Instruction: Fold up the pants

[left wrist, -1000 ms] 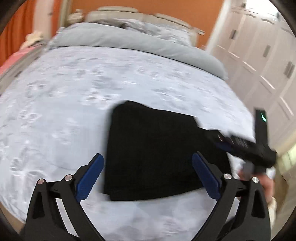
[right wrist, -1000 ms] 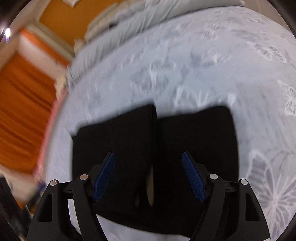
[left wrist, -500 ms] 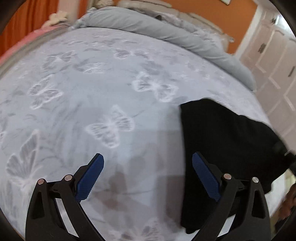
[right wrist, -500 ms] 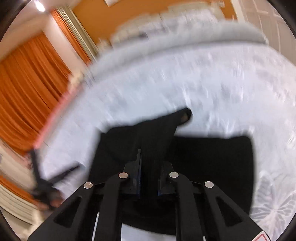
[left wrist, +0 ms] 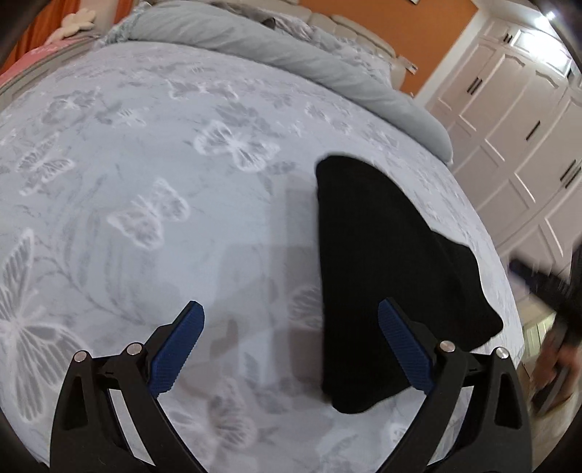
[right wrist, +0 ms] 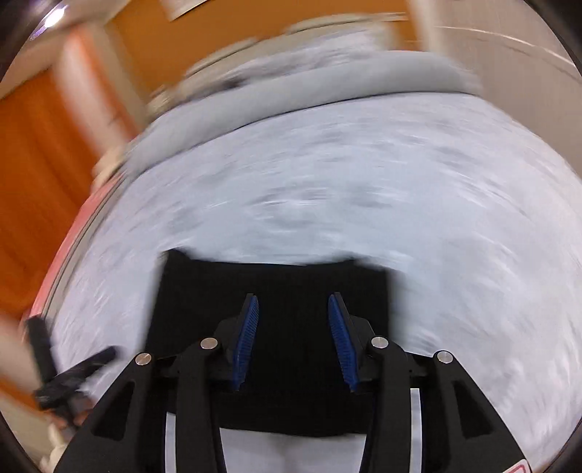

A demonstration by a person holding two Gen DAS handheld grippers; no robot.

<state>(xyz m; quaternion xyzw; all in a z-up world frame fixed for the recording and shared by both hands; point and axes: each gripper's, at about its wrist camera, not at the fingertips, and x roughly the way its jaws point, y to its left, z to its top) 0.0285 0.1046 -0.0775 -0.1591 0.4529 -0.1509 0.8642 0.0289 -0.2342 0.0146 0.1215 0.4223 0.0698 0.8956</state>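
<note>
my left gripper point(left wrist: 291, 324) hangs above the bedspread point(left wrist: 145, 218) with its blue pads point(left wrist: 178, 347) spread wide and nothing between them; it looks down and forward over bare butterfly-print cloth, and its right pad overlaps the near left edge of the pants point(left wrist: 382, 273) in that view, though i cannot tell whether it touches them. my right gripper point(right wrist: 293, 338) is held low over the pants point(right wrist: 269, 291), aimed toward the head of the bed, jaws partly apart with a clear gap between the blue pads point(right wrist: 247, 334); the black cloth shows through that gap and no fabric is pinched. the right wrist view is smeared by motion blur, so fine detail is not readable. the pants lie folded into a compact black block on the bedspread, near the foot edge of the bed. in the right wrist view the block reads as a wide rectangle, its long axis running across the frame from left to right, far edge fairly straight. in the left wrist view the same block lies right of centre, its straight left edge running away from me toward the rolled grey duvet point(left wrist: 291, 54), while the right edge is uneven and slopes outward toward the white wardrobe doors point(left wrist: 509, 127). the orange wall point(right wrist: 254, 29) stands behind the bed.
</note>
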